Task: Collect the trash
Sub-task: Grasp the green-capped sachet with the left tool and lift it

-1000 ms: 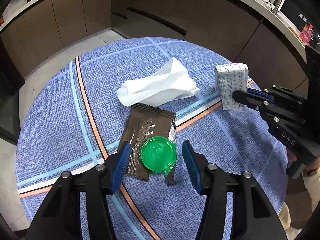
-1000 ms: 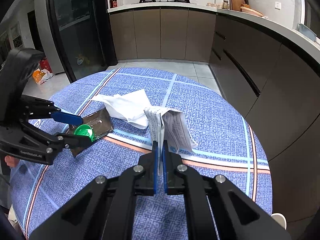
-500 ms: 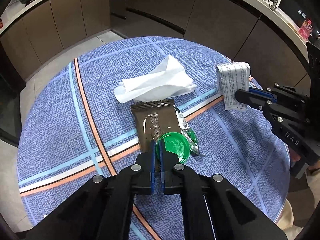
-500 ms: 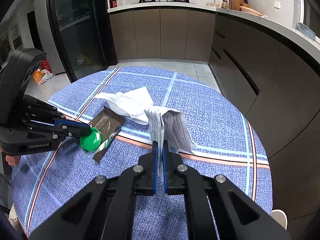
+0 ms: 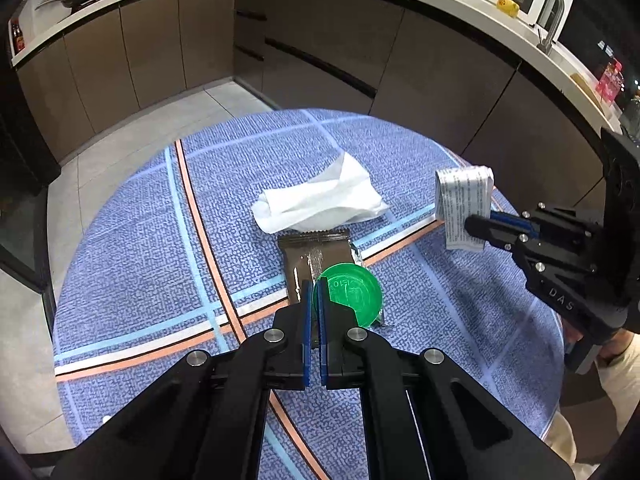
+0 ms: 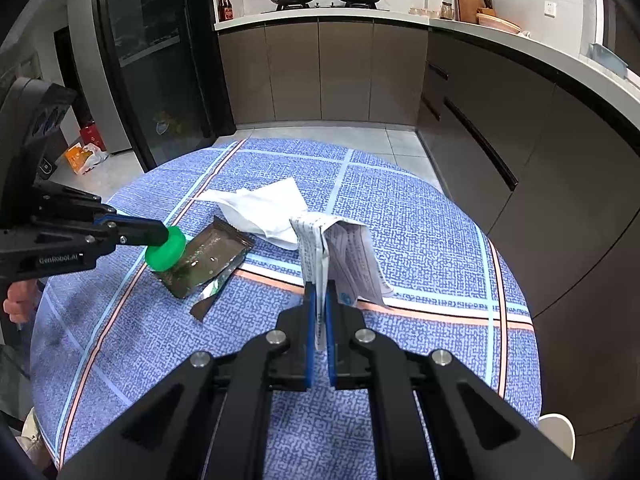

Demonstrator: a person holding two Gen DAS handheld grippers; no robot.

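A green round lid [image 5: 352, 294] is tilted just above the blue patterned table [image 5: 132, 240]. My left gripper [image 5: 316, 286] is shut on its rim. Under the lid lies a brown snack wrapper [image 5: 316, 246] with a torn silver end; whether they touch I cannot tell. A crumpled white tissue [image 5: 320, 200] rests just beyond the wrapper. To the right, my right gripper [image 6: 319, 296] is shut on a folded printed paper slip [image 6: 348, 256], held upright over the table. The right wrist view shows the lid [image 6: 166, 254] at the left gripper's [image 6: 160, 234] tips, over the wrapper [image 6: 208, 256].
Dark kitchen cabinets and a curved counter [image 5: 440, 60] ring the round table. A dark glass-fronted fridge [image 6: 160, 60] stands at the far left. A white rounded object [image 6: 556, 432] shows past the table's right edge. A hand [image 6: 18, 304] grips the left tool.
The left gripper shut on the green lid's rim and lifted it; the wrapper beneath swung round. The right gripper and its paper slip stayed put.
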